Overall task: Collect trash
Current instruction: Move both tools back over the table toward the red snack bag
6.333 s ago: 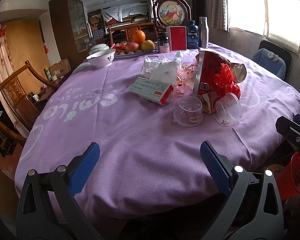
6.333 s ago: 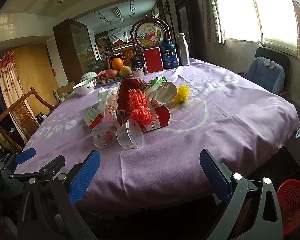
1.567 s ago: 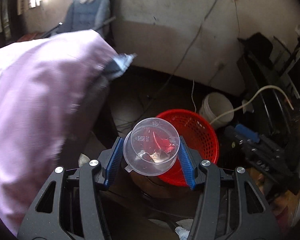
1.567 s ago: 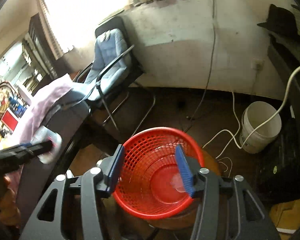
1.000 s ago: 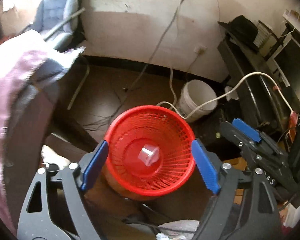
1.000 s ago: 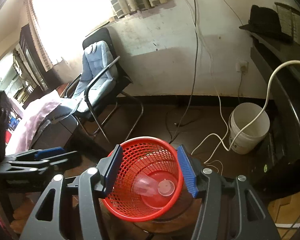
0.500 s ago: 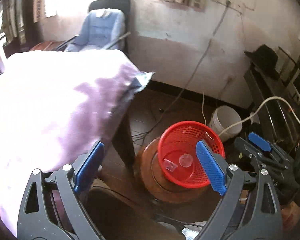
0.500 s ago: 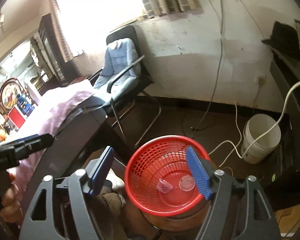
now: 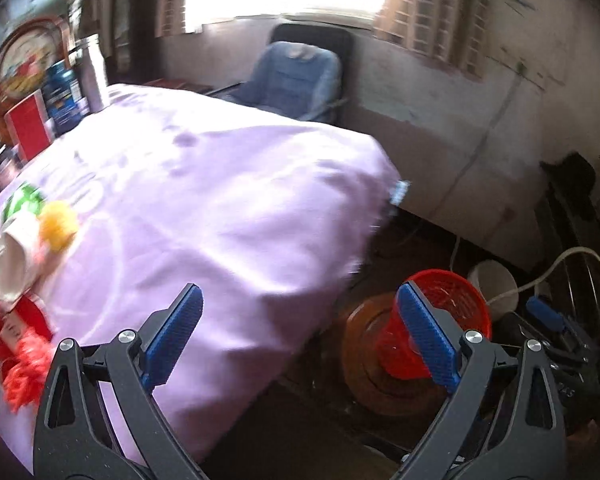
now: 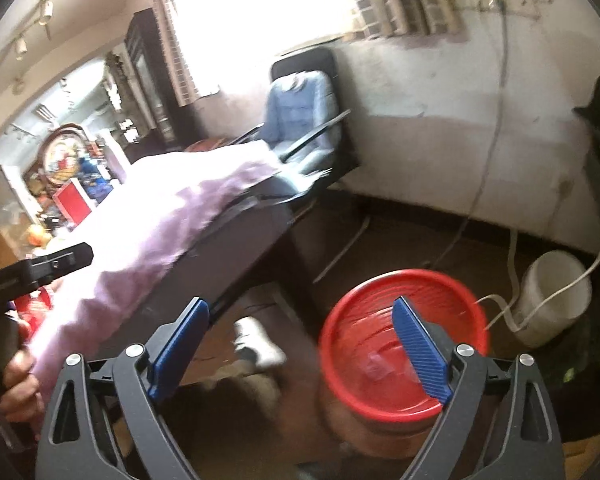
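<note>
My left gripper (image 9: 298, 344) points downward at a slant, its jaws opening, nothing between the blue pads (image 9: 172, 334). My right gripper (image 10: 300, 354) tilts down the same way, its jaws also opening and bare of any load. In the right wrist view my left hand (image 10: 18, 384) wraps the handle of the left gripper at the frame's left edge.

Lilac-clothed table (image 9: 228, 200) bears paper cup (image 9: 14, 258); floor (image 10: 400, 240) carries white bucket (image 10: 554, 300).
</note>
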`<state>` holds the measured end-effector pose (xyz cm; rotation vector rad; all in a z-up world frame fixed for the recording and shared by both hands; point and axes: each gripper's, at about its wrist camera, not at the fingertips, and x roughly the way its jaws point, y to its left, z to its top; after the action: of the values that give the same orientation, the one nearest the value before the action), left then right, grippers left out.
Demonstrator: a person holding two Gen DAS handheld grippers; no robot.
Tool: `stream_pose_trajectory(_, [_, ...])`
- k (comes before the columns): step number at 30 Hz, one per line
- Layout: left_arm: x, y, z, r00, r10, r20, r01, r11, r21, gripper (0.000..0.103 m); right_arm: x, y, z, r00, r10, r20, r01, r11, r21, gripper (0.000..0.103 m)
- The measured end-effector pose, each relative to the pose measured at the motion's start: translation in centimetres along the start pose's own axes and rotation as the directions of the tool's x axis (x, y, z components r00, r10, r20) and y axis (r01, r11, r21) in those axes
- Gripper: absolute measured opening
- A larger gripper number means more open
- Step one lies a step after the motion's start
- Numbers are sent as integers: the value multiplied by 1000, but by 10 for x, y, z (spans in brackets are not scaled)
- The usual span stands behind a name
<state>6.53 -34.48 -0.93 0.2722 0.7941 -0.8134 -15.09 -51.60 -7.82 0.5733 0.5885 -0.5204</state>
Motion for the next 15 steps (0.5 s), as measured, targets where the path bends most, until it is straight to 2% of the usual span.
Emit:
stream_pose_trajectory(3, [-14, 34, -6, 999, 49, 12, -48, 997, -59, 95, 3, 15, -3, 999, 34, -25, -34, 999, -4, 95])
stream_pose_trajectory(7, [-36, 83, -14, 990, 136, 24, -131, 983, -131, 95, 3, 43, -6, 998, 48, -34, -50, 997, -64, 96])
stream_pose_trajectory(10, [-54, 126, -19, 980, 200, 15, -194, 962, -190, 95, 2, 62, -6, 997, 65, -35, -68, 992, -106, 97])
stream_pose_trajectory(15, [-88, 206, -24, 957, 289, 14, -270, 907, -323, 96, 10, 93, -6, 993, 102, -62, -110, 982, -152, 97])
